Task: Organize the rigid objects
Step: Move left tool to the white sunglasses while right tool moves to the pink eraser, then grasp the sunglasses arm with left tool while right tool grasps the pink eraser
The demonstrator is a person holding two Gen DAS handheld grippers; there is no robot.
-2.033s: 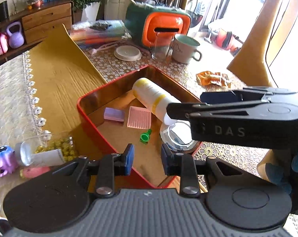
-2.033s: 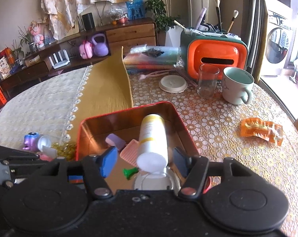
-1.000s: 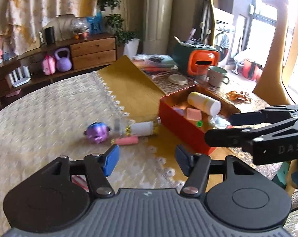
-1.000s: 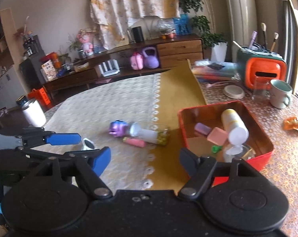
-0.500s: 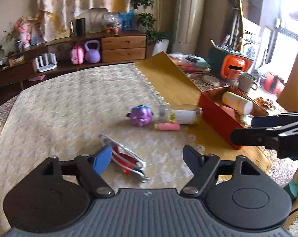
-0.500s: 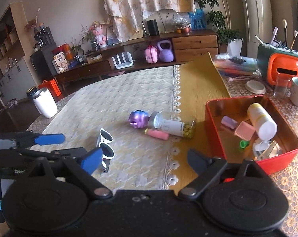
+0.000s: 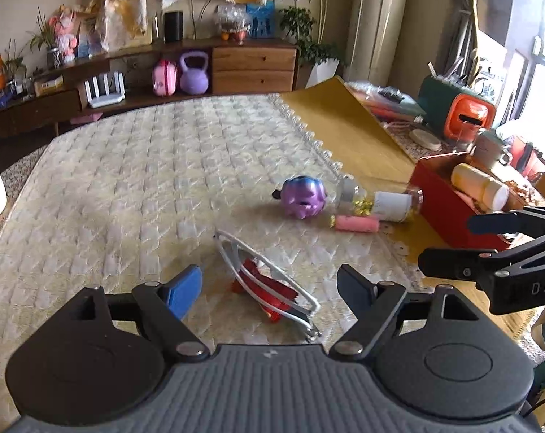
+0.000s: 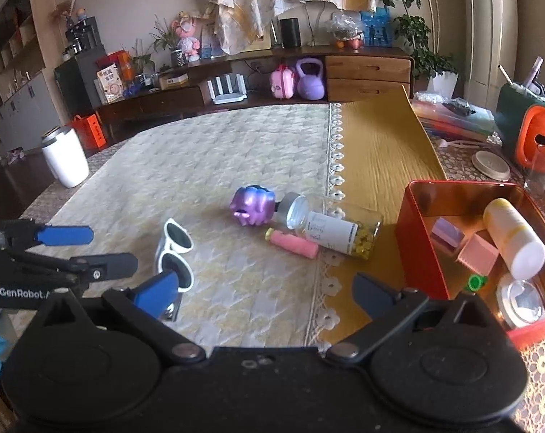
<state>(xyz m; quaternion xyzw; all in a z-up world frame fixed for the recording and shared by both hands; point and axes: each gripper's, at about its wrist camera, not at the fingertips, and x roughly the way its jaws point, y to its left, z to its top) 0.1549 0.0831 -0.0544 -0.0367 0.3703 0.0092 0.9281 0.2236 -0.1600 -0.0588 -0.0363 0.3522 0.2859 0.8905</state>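
Note:
White sunglasses (image 7: 269, 281) with red lenses lie on the cream cloth. In the left wrist view they sit between the fingers of my left gripper (image 7: 270, 290), which is open and does not press on them. My right gripper (image 8: 265, 294) hovers over the cloth just right of the sunglasses (image 8: 175, 252); its jaws are opening with nothing between them. Further off lie a purple toy (image 8: 252, 204), a glass pill bottle (image 8: 334, 229) and a pink cylinder (image 8: 294, 245). The red tin (image 8: 417, 238) on the right holds a white-and-yellow bottle (image 8: 514, 234) and small items.
A gold mat (image 8: 377, 151) lies under the tin. Behind it stand an orange-and-green box (image 7: 460, 112), a mug (image 7: 489, 148) and a drinking glass (image 8: 541, 169). A white tumbler (image 8: 65, 157) stands at the table's far left. A sideboard lines the back wall.
Both grippers have drawn back from the red tin, swung left and come down over the cream cloth. Their jaws have widened. The sunglasses have come into view near both.

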